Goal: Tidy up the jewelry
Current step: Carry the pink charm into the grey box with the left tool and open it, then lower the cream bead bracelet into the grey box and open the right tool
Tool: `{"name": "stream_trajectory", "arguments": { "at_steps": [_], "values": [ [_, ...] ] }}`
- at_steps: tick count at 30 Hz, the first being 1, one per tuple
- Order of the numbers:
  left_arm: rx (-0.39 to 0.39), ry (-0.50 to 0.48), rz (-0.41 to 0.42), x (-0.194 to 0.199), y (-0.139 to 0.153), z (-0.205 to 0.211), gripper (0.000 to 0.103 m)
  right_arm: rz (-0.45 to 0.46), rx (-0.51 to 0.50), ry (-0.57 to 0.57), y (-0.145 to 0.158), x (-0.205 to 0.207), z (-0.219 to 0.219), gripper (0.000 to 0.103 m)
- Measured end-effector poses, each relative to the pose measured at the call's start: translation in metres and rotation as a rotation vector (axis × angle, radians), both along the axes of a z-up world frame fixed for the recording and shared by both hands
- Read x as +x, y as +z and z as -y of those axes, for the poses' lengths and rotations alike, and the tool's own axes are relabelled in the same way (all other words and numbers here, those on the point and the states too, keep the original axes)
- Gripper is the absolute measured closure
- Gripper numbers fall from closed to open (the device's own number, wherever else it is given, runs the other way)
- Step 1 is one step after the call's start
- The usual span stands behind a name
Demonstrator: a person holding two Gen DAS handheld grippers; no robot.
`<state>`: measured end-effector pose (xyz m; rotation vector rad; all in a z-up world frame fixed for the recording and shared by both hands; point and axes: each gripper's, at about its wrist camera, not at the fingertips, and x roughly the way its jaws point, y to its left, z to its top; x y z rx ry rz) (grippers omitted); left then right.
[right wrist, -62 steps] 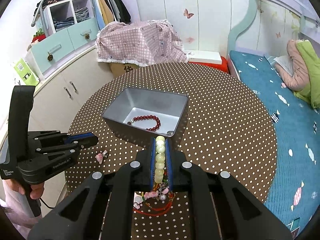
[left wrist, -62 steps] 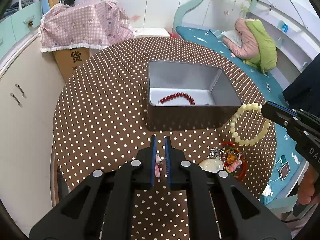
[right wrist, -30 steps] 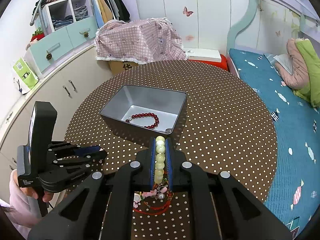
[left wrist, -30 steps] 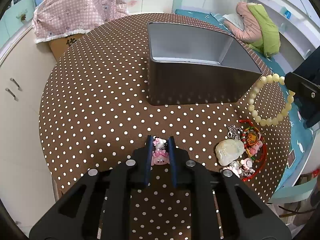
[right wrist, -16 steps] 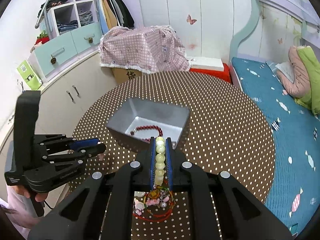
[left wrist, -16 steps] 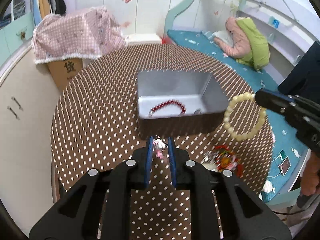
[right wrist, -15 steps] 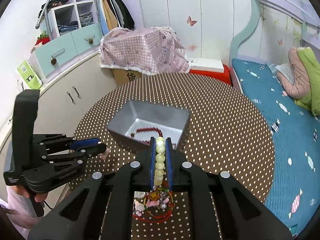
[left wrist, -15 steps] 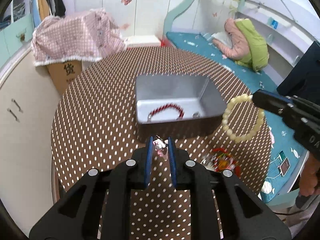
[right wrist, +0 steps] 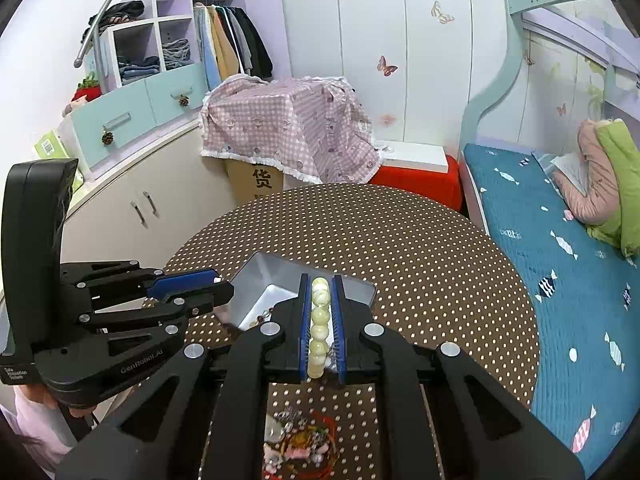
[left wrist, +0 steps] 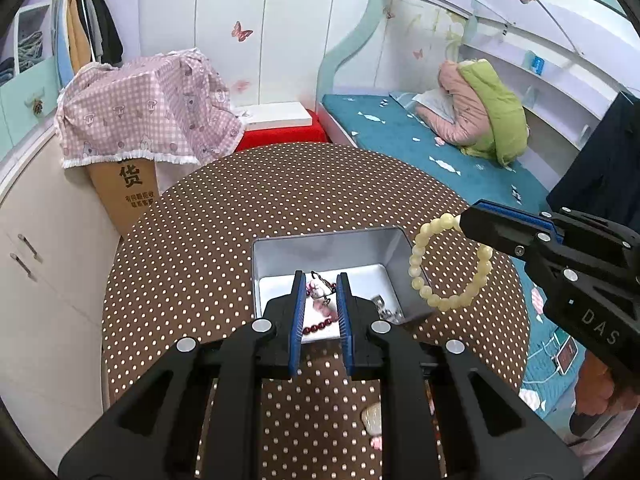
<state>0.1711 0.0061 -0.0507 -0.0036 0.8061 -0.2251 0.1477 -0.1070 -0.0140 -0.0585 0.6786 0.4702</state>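
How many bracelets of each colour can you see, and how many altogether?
Pale yellow bead bracelet, held in the right tool: 1
Dark red bead bracelet, lying in the metal box: 1
Total: 2

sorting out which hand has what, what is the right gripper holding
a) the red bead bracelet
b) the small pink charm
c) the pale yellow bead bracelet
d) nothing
c: the right gripper is shut on the pale yellow bead bracelet, which hangs from it above the metal tin; the red bead bracelet lies inside the tin.
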Motion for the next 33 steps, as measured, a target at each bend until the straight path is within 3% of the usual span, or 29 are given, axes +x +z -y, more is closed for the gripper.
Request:
{"name": "stream_trajectory", "arguments": {
  "at_steps": [16, 27, 33],
  "values": [
    [-0.06, 0.072, -0.111, 0.055, -0.048, -0.016, 0.087, -0.206, -0.007, 0.004, -0.052, 0.05, -0.007, 0.094],
    [-0.036, 0.071, -0.141, 0.056, -0.062, -0.01, 0.086, -0.243, -0.014, -0.011, -0.063, 0.056, -0.001, 0.093],
    [-0.029, 0.054, -0.124, 0.048, -0.057, -0.006, 0.071, -0.234, -0.013, -0.013, -0.058, 0.054, 0.001, 0.092]
  ]
}}
